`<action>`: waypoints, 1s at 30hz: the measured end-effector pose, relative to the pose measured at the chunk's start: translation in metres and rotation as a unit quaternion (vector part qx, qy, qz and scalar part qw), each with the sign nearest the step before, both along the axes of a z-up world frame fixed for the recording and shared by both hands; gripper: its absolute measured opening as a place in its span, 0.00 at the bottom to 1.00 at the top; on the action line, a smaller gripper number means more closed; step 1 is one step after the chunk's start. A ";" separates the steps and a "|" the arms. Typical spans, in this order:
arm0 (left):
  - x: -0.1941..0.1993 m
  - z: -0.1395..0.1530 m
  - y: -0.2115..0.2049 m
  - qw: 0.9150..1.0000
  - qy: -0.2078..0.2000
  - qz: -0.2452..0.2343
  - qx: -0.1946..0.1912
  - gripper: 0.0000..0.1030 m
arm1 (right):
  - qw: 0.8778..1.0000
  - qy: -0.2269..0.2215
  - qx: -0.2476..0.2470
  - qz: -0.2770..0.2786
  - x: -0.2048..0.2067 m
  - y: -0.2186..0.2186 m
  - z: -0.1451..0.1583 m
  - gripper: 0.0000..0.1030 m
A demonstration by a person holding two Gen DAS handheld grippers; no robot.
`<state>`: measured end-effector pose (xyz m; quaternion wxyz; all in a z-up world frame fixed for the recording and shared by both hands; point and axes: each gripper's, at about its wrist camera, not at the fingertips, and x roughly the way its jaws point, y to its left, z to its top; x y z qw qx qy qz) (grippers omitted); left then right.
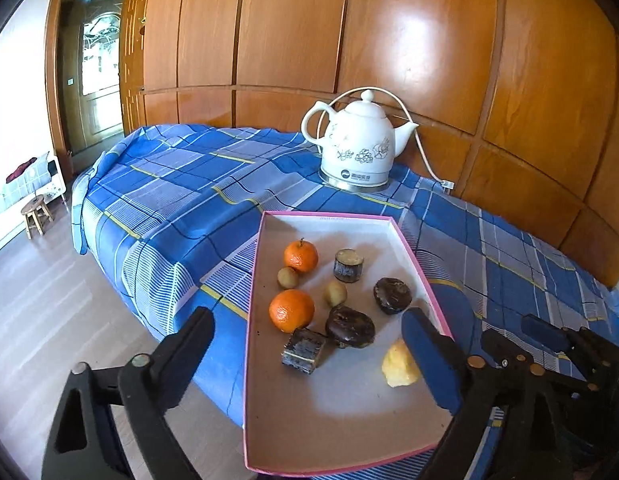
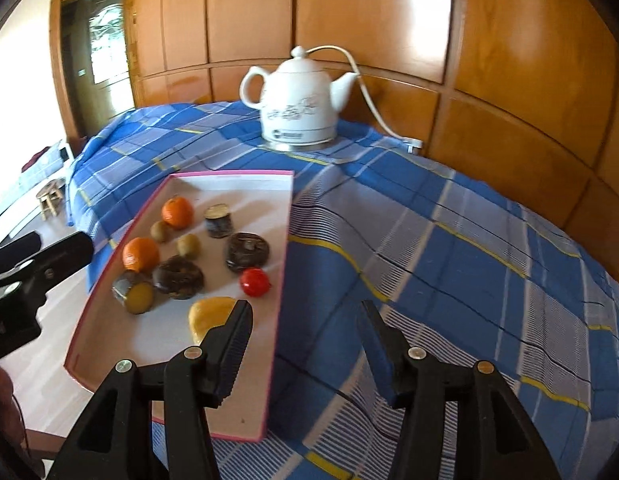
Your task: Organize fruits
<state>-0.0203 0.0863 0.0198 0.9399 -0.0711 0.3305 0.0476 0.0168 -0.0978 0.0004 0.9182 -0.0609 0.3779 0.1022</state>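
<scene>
A pink-rimmed shallow box lies on the blue plaid cloth. In it are two oranges, two small kiwis, two dark round pieces, two dark cut sticks, a yellow piece and a red tomato. My left gripper is open above the box's near part. My right gripper is open over the box's right rim, its left finger next to the yellow piece.
A white ceramic kettle with a cord stands on the cloth behind the box. Wooden panelling backs the table. The table's left edge drops to a wood floor with a small stool.
</scene>
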 end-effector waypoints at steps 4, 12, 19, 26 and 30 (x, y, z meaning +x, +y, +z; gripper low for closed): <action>-0.006 0.002 -0.009 1.000 -0.006 -0.007 0.011 0.99 | 1.000 -0.005 0.004 -0.014 -0.005 -0.006 0.003 0.54; -0.011 -0.002 -0.015 1.000 0.004 -0.005 0.016 1.00 | 1.000 -0.013 0.001 -0.016 -0.011 -0.006 0.006 0.54; -0.010 -0.003 -0.014 1.000 0.005 0.007 0.022 1.00 | 1.000 -0.014 0.001 -0.019 -0.011 -0.005 0.006 0.54; -0.010 -0.003 -0.012 0.999 0.002 0.018 0.031 1.00 | 1.000 -0.015 0.001 -0.020 -0.011 -0.004 0.005 0.54; -0.011 -0.003 -0.010 0.999 0.000 0.022 0.032 1.00 | 1.000 -0.018 0.000 -0.018 -0.012 -0.002 0.006 0.54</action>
